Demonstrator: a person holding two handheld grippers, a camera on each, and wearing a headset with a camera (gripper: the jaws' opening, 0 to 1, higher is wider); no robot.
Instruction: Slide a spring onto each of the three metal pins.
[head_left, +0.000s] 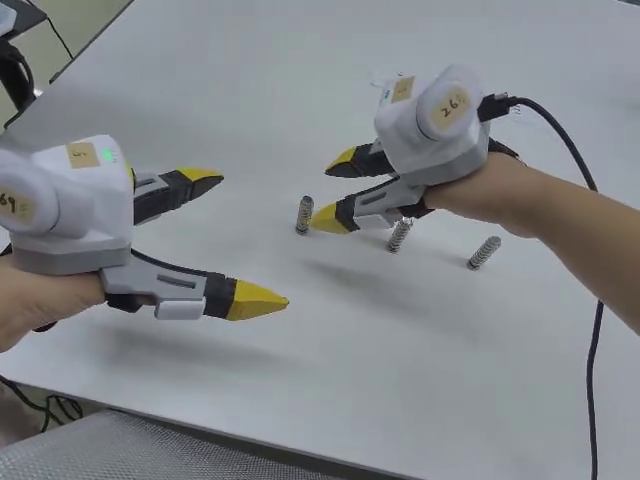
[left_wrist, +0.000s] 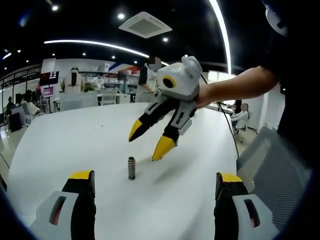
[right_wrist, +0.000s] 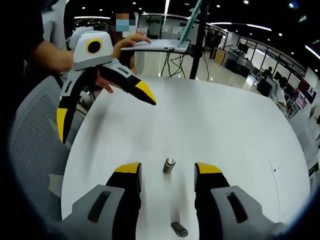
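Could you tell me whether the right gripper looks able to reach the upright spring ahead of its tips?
Probably yes: the right gripper is open, the upright spring stands just beyond its tips in line with the gap, and the left gripper is well clear.

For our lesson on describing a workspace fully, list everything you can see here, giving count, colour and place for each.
Table: one, white, under everything.
Springs: three, grey metal, upright in a row mid-table.
Cable: one, black, along the table's right side.
Chair: one, grey mesh, at the near edge.
Left gripper: one, white body, black jaws with yellow tips, open, near left.
Right gripper: one, same colours, open, over the springs.
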